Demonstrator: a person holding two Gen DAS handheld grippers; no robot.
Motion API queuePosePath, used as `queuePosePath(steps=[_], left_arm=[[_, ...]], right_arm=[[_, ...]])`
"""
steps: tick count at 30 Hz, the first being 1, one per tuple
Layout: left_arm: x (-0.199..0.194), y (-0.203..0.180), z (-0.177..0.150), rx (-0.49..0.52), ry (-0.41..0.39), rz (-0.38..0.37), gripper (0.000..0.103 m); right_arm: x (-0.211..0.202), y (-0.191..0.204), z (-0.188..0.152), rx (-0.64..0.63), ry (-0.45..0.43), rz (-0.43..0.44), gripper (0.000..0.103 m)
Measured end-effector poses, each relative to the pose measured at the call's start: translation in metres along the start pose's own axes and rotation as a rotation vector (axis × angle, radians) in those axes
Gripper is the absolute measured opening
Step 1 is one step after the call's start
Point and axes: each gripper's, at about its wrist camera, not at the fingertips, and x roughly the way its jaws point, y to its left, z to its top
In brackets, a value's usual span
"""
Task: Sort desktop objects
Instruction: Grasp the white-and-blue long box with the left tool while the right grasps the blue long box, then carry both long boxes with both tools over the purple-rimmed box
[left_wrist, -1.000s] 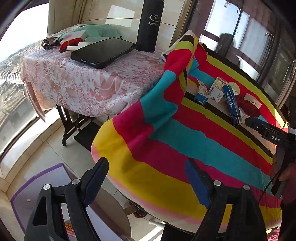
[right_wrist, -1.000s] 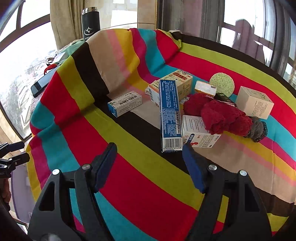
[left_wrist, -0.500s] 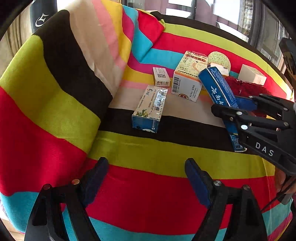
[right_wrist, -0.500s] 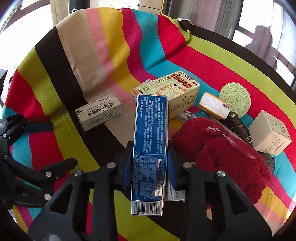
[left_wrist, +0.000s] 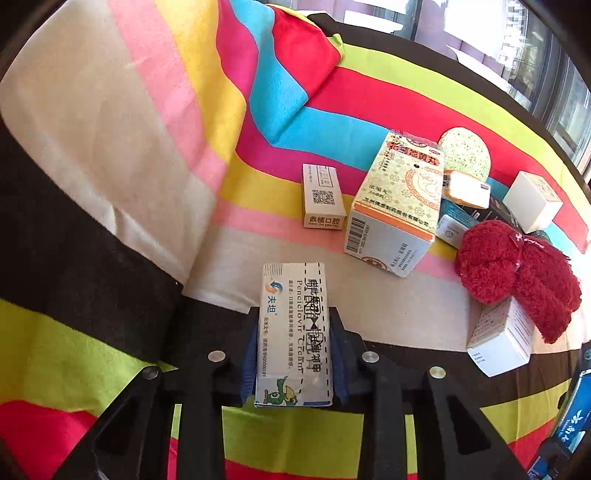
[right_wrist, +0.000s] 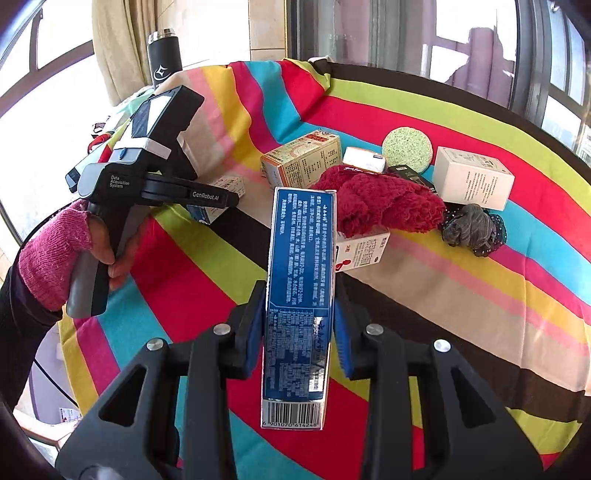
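The desk (right_wrist: 498, 280) is round and wears a cloth with bright stripes of red, blue, yellow, green, pink, cream and black. On it lies a big yellow box (left_wrist: 399, 199), tipped on its side. Just beside it stands a small cream box (left_wrist: 323, 195). A fluffy red cloth (right_wrist: 384, 203) rests on top of a little white box (right_wrist: 360, 251). Behind them are a round green sponge (right_wrist: 406, 147), a white cube box (right_wrist: 472, 177) and a small orange and white packet (right_wrist: 364, 159). A gray hair tie (right_wrist: 469, 229) lies near the cube box.
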Motion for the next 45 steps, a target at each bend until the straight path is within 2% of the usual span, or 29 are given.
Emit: queuePosePath(steps=[6, 13, 20, 26, 39, 45], left_arm=[[-0.026, -0.012, -0.052, 0.059, -0.034, 0.064, 0.034], [-0.047, -0.020, -0.084, 0.072, -0.046, 0.096, 0.034], [-0.073, -0.025, -0.108, 0.038, -0.063, 0.082, 0.034], [-0.090, -0.025, -0.130, 0.012, -0.071, 0.071, 0.034], [-0.127, 0.011, -0.175, -0.036, -0.086, 0.069, 0.034], [-0.148, 0.043, -0.198, -0.089, -0.109, 0.075, 0.034]], right_arm=[[-0.006, -0.004, -0.028, 0.068, 0.037, -0.019, 0.037], [-0.015, -0.006, -0.048, 0.101, 0.058, -0.026, 0.037], [-0.028, 0.001, -0.059, 0.096, 0.055, -0.010, 0.037], [-0.035, 0.025, -0.065, 0.048, 0.051, 0.040, 0.037], [-0.046, 0.078, -0.071, -0.046, 0.067, 0.116, 0.037], [-0.043, 0.110, -0.075, -0.092, 0.101, 0.200, 0.037]])
